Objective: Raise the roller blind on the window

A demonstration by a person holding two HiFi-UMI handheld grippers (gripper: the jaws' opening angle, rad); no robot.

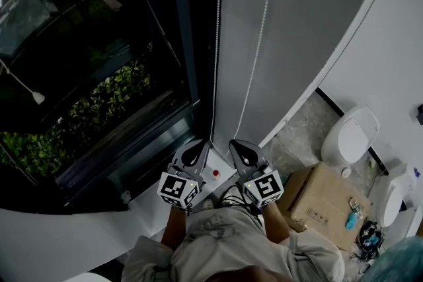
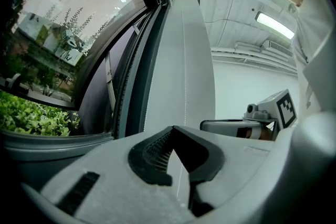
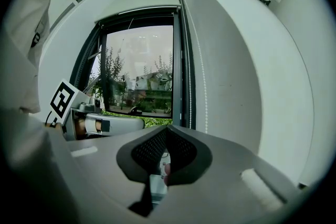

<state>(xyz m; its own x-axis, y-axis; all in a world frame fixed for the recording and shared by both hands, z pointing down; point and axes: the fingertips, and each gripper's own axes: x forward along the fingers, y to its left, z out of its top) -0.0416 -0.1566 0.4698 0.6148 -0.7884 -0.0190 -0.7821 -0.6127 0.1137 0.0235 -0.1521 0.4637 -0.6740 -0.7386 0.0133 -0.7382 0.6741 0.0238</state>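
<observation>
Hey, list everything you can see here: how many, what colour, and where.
Window: one, dark frame, left.
Plants: one hedge, green, outside the glass.
Roller blind: one, pale grey, right of the window.
Bead chains: two strands, white, hanging along the blind's left side.
Button box: one, white with a red button, between the grippers.
Cardboard box: one, brown, floor at right.
Toilet-like fixtures: two, white, floor at far right.
Left gripper: one, grey, fingers together, below the chains.
Right gripper: one, grey, fingers together, beside it.
</observation>
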